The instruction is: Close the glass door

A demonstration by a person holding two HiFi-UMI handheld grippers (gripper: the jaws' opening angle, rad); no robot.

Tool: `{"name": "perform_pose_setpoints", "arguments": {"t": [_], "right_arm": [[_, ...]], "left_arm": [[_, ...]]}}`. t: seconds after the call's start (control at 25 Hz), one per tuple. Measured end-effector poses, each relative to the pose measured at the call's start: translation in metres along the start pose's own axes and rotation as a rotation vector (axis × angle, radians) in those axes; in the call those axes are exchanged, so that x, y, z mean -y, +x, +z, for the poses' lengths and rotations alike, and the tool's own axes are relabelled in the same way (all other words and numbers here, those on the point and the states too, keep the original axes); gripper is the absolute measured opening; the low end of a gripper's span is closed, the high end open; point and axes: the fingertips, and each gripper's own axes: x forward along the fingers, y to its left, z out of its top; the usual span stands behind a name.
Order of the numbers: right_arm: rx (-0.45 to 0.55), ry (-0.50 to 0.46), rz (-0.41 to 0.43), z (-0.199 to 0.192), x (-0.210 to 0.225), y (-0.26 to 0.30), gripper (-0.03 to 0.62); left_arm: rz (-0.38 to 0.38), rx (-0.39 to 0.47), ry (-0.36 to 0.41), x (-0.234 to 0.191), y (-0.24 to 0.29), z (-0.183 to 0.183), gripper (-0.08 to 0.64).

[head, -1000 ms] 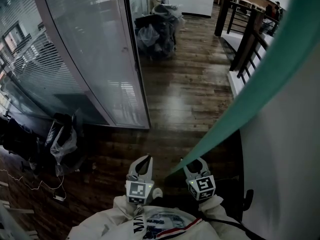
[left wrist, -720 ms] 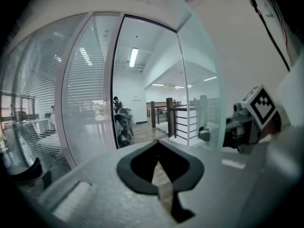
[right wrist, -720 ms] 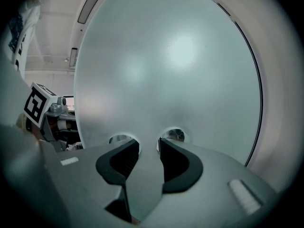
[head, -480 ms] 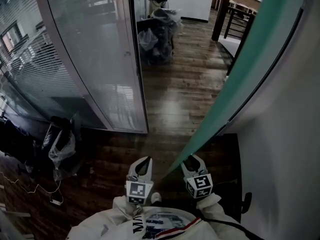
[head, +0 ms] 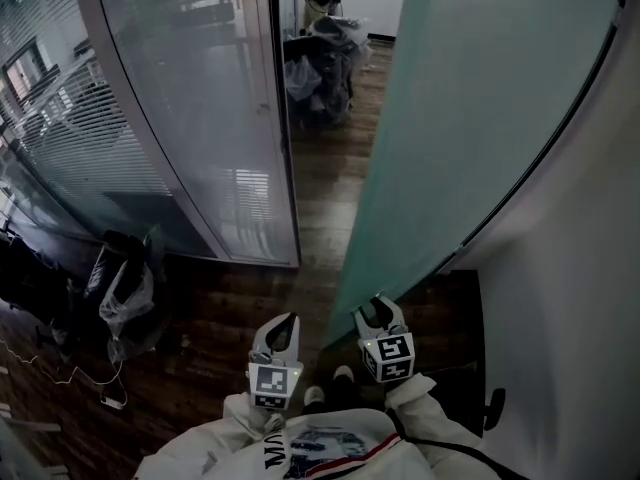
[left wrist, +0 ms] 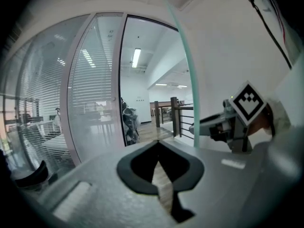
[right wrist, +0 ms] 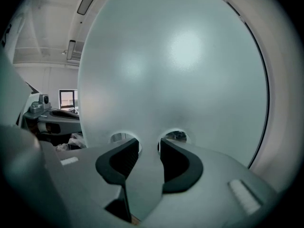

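Door: frosted teal glass door, one tall flat pane, stands partly swung and fills the upper right of the head view. It narrows down toward the right gripper.
Door position: between the grey metal frame post and the white wall. A strip of dark wooden floor shows in the gap between door edge and post.
Door, other views: the pane covers most of the right gripper view. In the left gripper view it is edge-on, a thin green line.
Right gripper: right gripper sits at the door's near edge, jaws clenched on the pane. In its own view there is one dark pad on each side and the glass runs up between them.
Right gripper, seen from left: visible beside the door edge, its checker marker cube on top.
Left gripper: left gripper is just beside the right one, left of the door, not touching it. Jaws clenched, tips meeting, nothing between; floor shows through the slot below the tips.
Left side: curved glass partition with white blinds, running back from the post.
Floor clutter: bagged bundles beyond the doorway; dark bags and plastic at the foot of the partition.
Person: white sleeves at the bottom edge, behind both grippers.
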Motion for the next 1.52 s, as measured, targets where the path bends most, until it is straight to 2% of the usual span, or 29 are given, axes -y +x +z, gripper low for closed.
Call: {"name": "perform_pose_setpoints", "arguments": {"t": [0.2,0.36,0.56,0.8,1.16,1.32,1.52], "right_arm": [[-0.007,-0.01,0.003,0.009,0.001,0.027,0.15],[-0.021,-0.015,-0.015,0.019,-0.001,0.052,0.15],[-0.039,0.066,-0.047,0.03,0.005,0.077,0.144],[-0.007,0.016,-0.057,0.042,0.004,0.12,0.14],[0.002,0.013,-0.029,0.059,0.003,0.151,0.134],[0.002,0.012,-0.04,0.067,0.003,0.167,0.132],[0.022,-0.006,-0.079,0.07,0.001,0.188,0.124]], "left_arm": [[0.041,-0.015,-0.019,-0.015,0.013,-0.002,0.002],[0.108,-0.038,-0.039,-0.042,0.027,-0.001,0.002],[0.176,-0.033,-0.05,-0.066,0.051,0.012,0.003],[0.267,-0.022,-0.078,-0.104,0.085,0.014,0.002],[0.374,-0.027,-0.079,-0.14,0.084,0.026,0.002],[0.374,-0.032,-0.082,-0.156,0.089,0.026,0.002],[0.319,-0.044,-0.068,-0.179,0.111,0.01,0.002]]}}
